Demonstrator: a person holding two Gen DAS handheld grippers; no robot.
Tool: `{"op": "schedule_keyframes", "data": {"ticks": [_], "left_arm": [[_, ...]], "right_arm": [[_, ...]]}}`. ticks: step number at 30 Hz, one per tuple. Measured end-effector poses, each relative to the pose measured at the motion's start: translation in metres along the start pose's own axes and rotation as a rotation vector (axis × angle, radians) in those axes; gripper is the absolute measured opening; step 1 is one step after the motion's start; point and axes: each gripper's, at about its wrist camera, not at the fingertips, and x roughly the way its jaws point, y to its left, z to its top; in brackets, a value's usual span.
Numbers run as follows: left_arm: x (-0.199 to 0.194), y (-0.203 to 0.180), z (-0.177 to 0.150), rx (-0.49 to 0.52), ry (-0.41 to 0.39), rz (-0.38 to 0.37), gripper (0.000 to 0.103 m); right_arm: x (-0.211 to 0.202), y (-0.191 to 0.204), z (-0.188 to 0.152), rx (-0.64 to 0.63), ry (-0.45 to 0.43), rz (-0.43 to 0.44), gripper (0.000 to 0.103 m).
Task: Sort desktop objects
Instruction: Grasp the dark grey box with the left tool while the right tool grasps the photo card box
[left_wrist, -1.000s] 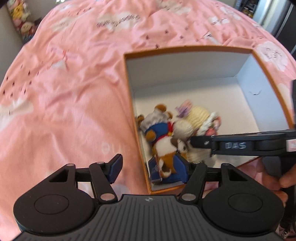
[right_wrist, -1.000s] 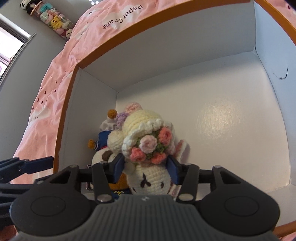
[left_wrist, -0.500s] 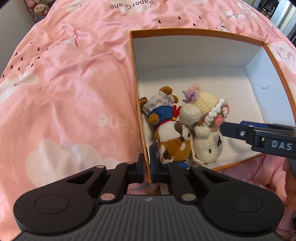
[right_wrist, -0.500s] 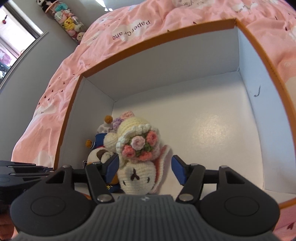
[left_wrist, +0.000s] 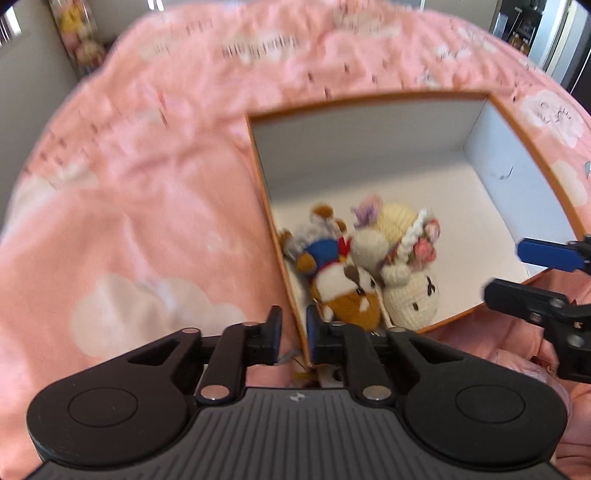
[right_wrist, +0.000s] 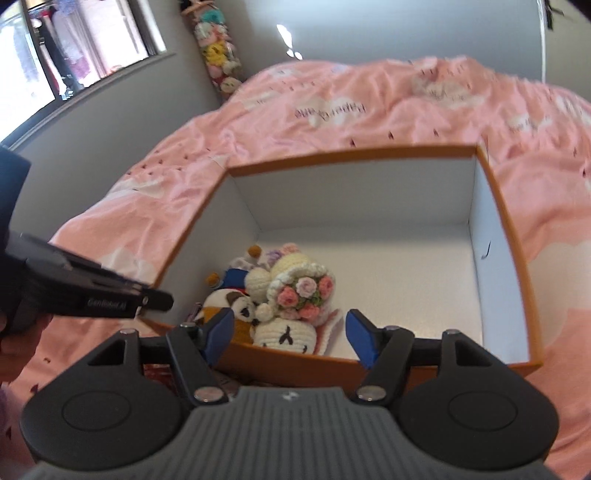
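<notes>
An orange box (left_wrist: 369, 101) with a white inside sits on the pink bedspread. In its near left corner lie a cream crochet doll with a flower crown (left_wrist: 410, 291) (right_wrist: 295, 295) and a brown-and-white plush in blue (left_wrist: 343, 291) (right_wrist: 229, 302). My left gripper (left_wrist: 293, 332) is shut on the box's near left wall (left_wrist: 291, 291). My right gripper (right_wrist: 290, 334) is open and empty, just outside the box's near wall (right_wrist: 295, 363), apart from the doll. It also shows in the left wrist view (left_wrist: 524, 273).
The pink cloud-print bedspread (left_wrist: 129, 221) (right_wrist: 369, 107) covers the surface all around the box. The right part of the box floor (right_wrist: 406, 277) is bare. A hanging string of small plush toys (right_wrist: 218, 51) and a window (right_wrist: 74, 44) are at the far wall.
My right gripper has let go of the crochet doll and pulled back and up out of the box. My left gripper has closed on the box's left wall and holds it.
</notes>
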Motion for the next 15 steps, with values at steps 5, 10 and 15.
{"op": "schedule_keyframes", "data": {"ticks": [5, 10, 15], "left_arm": [[-0.046, -0.014, -0.017, 0.045, -0.107, -0.035, 0.027], [-0.074, -0.034, -0.049, 0.088, -0.146, -0.104, 0.039], [-0.075, -0.052, -0.089, 0.157, -0.108, -0.045, 0.053]], "right_arm": [[-0.039, 0.001, -0.012, -0.018, -0.05, 0.055, 0.064], [-0.059, 0.003, -0.035, -0.04, -0.01, 0.069, 0.057], [-0.055, 0.023, -0.064, -0.111, 0.082, 0.128, 0.054]]}}
